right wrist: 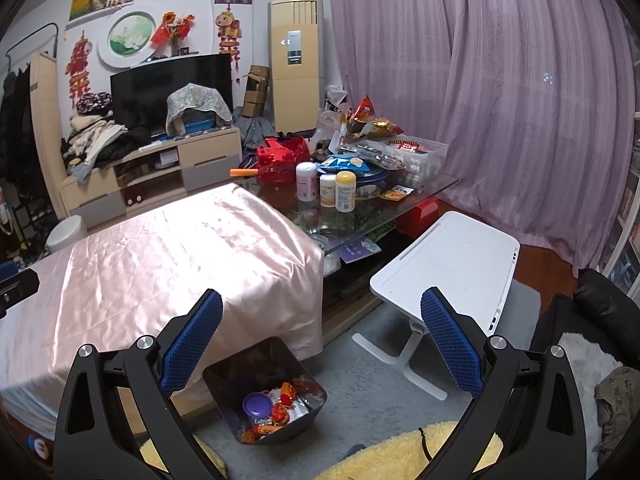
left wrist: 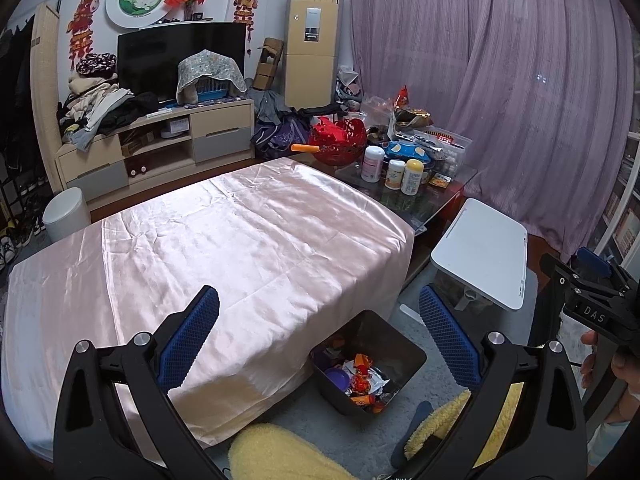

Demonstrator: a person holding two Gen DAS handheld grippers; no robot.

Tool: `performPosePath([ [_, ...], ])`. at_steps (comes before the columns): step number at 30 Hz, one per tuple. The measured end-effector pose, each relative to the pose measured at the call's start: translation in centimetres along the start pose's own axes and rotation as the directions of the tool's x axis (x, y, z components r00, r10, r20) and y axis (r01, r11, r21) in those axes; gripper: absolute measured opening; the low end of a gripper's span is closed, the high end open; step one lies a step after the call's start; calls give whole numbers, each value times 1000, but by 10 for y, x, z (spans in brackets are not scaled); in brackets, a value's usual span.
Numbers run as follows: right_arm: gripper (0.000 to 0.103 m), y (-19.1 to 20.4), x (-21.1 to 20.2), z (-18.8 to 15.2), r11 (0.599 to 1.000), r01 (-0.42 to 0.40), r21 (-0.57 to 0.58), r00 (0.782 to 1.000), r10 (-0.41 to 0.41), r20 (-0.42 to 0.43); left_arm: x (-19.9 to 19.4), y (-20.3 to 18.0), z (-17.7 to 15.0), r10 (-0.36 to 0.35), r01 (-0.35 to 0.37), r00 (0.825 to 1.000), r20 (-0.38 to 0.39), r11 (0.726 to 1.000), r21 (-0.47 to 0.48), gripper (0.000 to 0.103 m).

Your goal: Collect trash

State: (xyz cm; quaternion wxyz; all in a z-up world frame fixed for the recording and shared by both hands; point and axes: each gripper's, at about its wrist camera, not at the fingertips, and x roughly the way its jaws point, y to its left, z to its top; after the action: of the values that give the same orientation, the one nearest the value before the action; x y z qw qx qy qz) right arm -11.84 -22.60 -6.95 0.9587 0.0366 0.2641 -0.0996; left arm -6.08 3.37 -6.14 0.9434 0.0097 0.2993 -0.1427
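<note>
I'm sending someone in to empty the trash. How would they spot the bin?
Find the low table draped in shiny pink cloth. On the grey carpet at its near corner, towards the white folding desk, sits the trash bin. It is a dark, square, open-topped tub holding colourful wrappers and a purple lid, unlike the white round bin by the TV stand.

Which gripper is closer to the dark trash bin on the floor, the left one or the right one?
Hard to say. The bin sits low between both: right of centre for the left gripper, left of centre for the right gripper.
</note>
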Motion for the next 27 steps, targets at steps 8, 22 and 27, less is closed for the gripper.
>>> performPosePath([
  [8,100,1,0,0,1000,1,1,1000,-1,-1,0,-1,0,1,-1,1000,1,1000,-1,95],
  [22,100,2,1,-2,1000,1,-4,1000,-1,-4,-3,3,-3,8,-8,1000,-2,1000,-12,95],
  [27,100,2,1,-1,1000,0,-3,1000,0,-4,-3,3,-3,8,-8,1000,-3,1000,-10,95],
])
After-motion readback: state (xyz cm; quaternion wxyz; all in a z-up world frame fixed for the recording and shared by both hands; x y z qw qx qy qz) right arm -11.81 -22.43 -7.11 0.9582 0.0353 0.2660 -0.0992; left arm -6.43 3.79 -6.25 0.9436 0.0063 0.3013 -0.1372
